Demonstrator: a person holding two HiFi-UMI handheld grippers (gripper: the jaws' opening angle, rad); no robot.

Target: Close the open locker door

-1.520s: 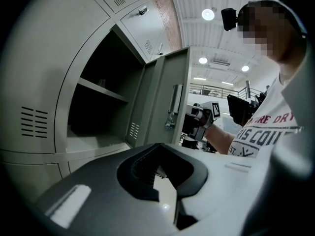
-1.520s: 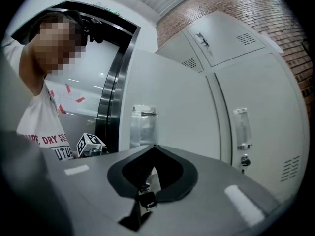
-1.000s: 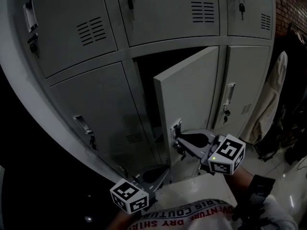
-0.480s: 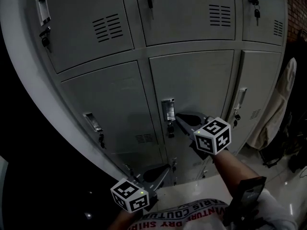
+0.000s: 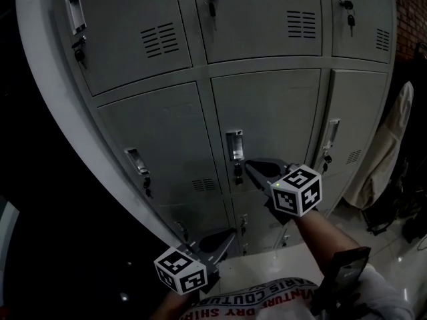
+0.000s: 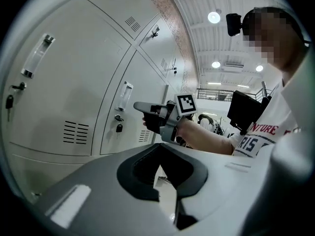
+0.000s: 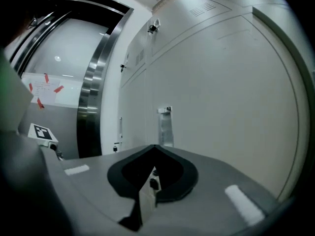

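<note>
Hanging low beside the person, the left gripper (image 5: 229, 235) has its jaws together on nothing and sits well apart from the lockers. Farther out, the right gripper (image 5: 249, 165) is the nearer one, its jaws likewise together and empty. The upright handle (image 5: 234, 145) lies just ahead of and above its tip; whether they touch I cannot tell. Beyond, the locker door (image 5: 273, 112) lies flush with its neighbours and seems shut, so at most a firming push looks left.

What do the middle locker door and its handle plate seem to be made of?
The locker door looks like painted sheet metal: a flat panel with an even pale grey coat and a dull sheen. Its handle plate seems to be brighter bare or plated metal. It may hold a clear plastic insert, but I cannot tell.
</note>
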